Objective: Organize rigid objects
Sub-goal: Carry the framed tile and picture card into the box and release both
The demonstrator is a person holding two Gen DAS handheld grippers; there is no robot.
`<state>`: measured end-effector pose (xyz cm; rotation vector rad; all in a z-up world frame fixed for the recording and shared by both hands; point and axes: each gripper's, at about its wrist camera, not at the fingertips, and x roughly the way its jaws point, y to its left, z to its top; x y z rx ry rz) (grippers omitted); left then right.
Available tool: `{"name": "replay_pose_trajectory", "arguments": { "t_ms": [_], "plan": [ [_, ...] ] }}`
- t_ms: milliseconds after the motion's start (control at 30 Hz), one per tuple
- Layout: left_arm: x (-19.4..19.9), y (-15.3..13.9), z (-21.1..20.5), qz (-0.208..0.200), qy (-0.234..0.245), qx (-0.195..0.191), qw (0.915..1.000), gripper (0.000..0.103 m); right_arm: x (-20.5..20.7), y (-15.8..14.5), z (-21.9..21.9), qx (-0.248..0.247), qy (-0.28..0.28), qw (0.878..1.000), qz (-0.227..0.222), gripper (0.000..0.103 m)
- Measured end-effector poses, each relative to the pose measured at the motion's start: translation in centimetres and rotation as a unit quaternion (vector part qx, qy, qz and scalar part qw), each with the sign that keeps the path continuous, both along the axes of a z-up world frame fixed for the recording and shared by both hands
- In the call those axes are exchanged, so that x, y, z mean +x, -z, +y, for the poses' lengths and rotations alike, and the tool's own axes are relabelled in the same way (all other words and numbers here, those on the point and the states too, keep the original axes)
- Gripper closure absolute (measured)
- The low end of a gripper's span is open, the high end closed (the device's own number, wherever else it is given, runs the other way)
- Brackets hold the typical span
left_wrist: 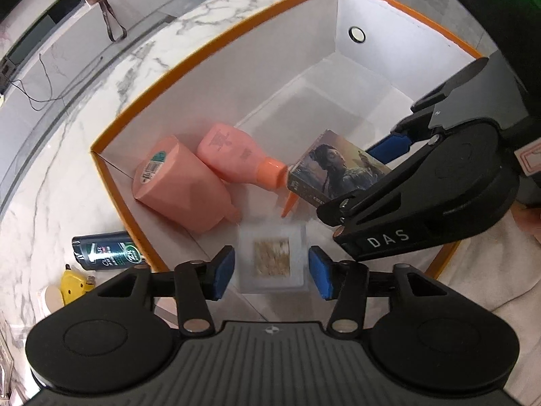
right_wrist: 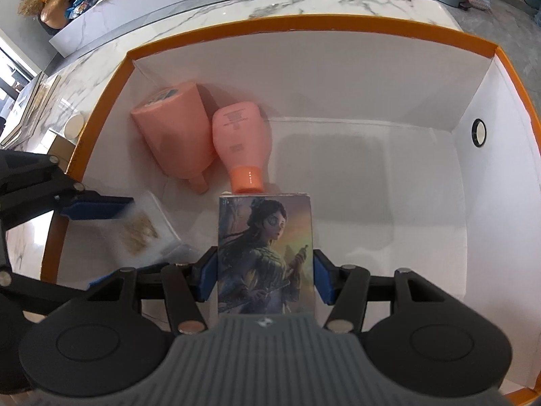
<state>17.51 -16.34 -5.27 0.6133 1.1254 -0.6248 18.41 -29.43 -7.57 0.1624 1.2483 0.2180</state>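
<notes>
Right fingers (right_wrist: 323, 279) pinching illustrated card box (right_wrist: 265, 253), left fingers (left_wrist: 225, 270) spread beside clear case (left_wrist: 272, 258).

White marble table (left_wrist: 84, 155), orange-rimmed box (left_wrist: 216, 34), dark green bottle (left_wrist: 108, 251), possibly a yellow toy (left_wrist: 72, 284)

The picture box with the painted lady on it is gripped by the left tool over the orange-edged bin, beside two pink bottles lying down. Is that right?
Not quite. It is the right gripper that holds the picture box, its jaws pressed against both sides, as the right wrist view shows. The rest holds: it hangs over the orange-edged bin, where two pink bottles lie on their sides.
</notes>
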Motion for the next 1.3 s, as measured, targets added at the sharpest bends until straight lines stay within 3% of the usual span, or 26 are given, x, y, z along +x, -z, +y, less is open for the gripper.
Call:
{"name": "replay_pose_trajectory", "arguments": {
  "t_ms": [133, 267, 533, 667, 767, 1000, 1300],
  "plan": [
    [0.0, -0.8, 1.1, 0.003, -0.011, -0.046, 0.9989, 0.032, 0.0, 0.0, -0.1, -0.005, 0.004, 1.0, 0.0, 0.046],
    [-0.5, -2.0, 2.8, -0.012, -0.033, -0.085, 0.9958, 0.032, 0.0, 0.1, 0.0, -0.01, 0.007, 1.0, 0.001, 0.045],
    [-0.4, -5.0, 6.8, -0.038, -0.11, -0.175, 0.9777, 0.038, 0.4, 0.4, 1.0, -0.038, 0.009, 0.999, 0.013, 0.045],
    [-0.4, -5.1, 7.9, -0.043, -0.144, -0.185, 0.9712, 0.05, 1.0, 0.5, 2.2, -0.049, 0.0, 0.998, 0.03, 0.045],
    [-0.4, -4.7, 8.7, -0.035, -0.158, -0.191, 0.9682, 0.054, 1.5, 0.7, 3.5, -0.06, -0.013, 0.997, 0.039, 0.045],
    [-0.6, -3.6, 10.5, -0.022, -0.176, -0.192, 0.9653, 0.057, 2.3, 0.7, 5.8, -0.049, -0.036, 0.997, 0.038, 0.045],
    [-0.7, -2.7, 11.8, -0.003, -0.185, -0.214, 0.9591, 0.057, 2.5, 1.1, 6.6, -0.076, -0.044, 0.995, 0.055, 0.045]
  ]
}}
